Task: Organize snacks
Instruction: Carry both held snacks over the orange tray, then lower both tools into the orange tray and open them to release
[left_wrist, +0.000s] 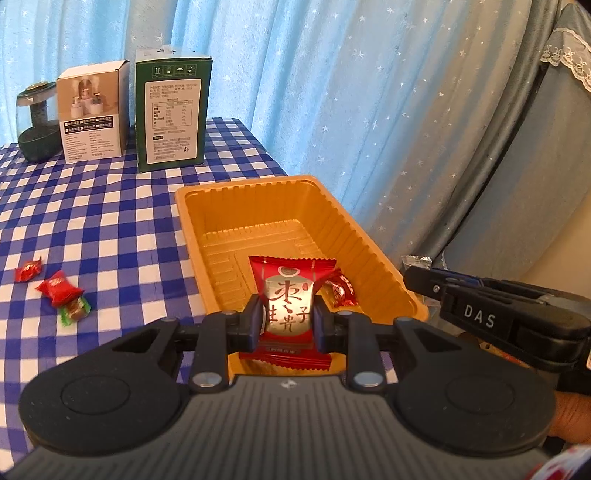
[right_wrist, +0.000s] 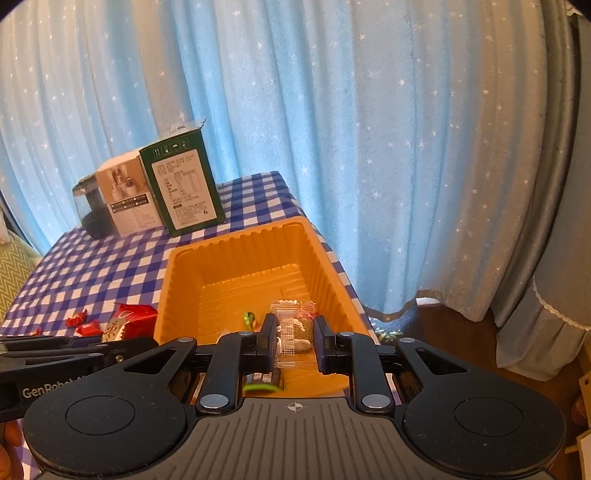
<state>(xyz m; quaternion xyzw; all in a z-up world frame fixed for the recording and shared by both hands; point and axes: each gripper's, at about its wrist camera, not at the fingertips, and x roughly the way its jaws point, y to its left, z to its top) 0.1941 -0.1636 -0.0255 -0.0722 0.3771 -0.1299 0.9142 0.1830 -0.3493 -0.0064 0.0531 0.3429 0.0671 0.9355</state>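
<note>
While the left hand-held gripper (left_wrist: 289, 318) pinches a red packet (left_wrist: 290, 299), only the right view shows the right hand-held gripper (right_wrist: 295, 341) clamping a clear packet (right_wrist: 291, 334).

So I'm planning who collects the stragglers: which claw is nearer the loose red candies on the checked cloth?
Left. The left claw sits beside the loose red candies; the right claw, over the orange tray, is farther.

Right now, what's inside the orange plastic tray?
A small red wrapped candy and green-wrapped sweets lie in the orange plastic tray. The packets held in both hand-held grippers cover part of its floor.
</note>
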